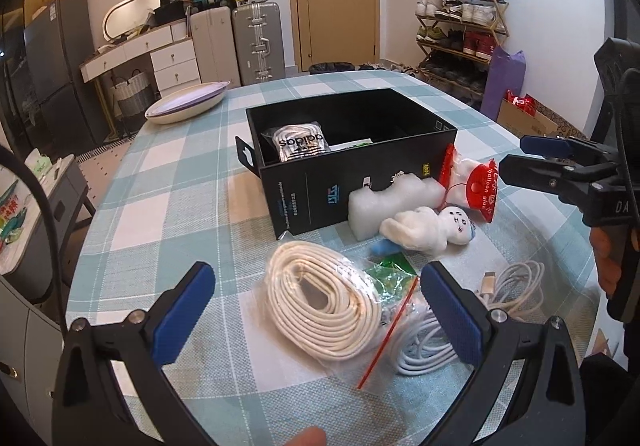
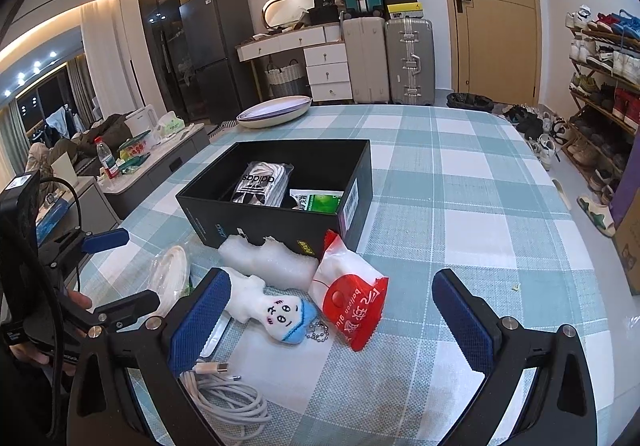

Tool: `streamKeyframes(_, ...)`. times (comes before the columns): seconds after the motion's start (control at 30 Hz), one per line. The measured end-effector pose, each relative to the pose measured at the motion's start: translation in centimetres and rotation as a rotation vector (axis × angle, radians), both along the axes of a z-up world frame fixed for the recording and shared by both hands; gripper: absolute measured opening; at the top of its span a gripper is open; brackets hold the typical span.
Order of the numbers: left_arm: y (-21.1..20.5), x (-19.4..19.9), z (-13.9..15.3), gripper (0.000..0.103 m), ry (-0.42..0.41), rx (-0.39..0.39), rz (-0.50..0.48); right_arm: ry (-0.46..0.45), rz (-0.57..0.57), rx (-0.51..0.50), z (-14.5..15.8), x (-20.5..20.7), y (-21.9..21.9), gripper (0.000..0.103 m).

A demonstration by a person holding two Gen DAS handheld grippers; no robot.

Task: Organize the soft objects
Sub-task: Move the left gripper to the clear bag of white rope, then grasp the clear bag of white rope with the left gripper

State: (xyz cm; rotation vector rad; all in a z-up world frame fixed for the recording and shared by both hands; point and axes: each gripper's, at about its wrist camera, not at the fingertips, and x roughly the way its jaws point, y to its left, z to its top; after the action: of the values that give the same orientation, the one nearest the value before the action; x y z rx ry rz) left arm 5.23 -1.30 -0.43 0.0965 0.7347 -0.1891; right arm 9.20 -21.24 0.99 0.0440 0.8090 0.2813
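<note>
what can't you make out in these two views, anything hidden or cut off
- Black box floor: near wall hides it, left wrist view.
- Green packet: box wall cuts it off, print too small, right wrist view.
- Bagged white cable: left gripper finger covers part.
- Plush doll: right gripper finger hides its body end.

The right fingers (image 2: 204, 322) are covering part of the plush doll (image 2: 272, 306). The black box (image 2: 256, 221) wall is hiding the green packet's (image 2: 320, 201) lower half.

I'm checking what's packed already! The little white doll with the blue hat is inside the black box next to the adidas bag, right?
Not quite. The doll lies on the tablecloth in front of the black box, as the right wrist view shows. The adidas bag is indeed inside.
</note>
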Motion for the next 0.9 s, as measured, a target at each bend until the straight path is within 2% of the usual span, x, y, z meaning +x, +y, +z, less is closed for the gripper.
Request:
streamKeyframes(0.3,1.4,2.6,-0.9,0.103,0.081,-0.097,0.127,0.003,0.001,-0.007,-0.4,0.1,0.2,0.102)
streamKeyframes(0.53,1.1,3.9,-1.7,0.103,0.122,-0.073,0.152,0.008,-0.002,-0.012,-0.6,0.1,0.3,0.102)
streamKeyframes(0.9,1.4,3.1,-2.6,0.103,0.164,-0.017,0.139,0.010,-0.005,-0.024,-0.6,0.2,0.4,0.102)
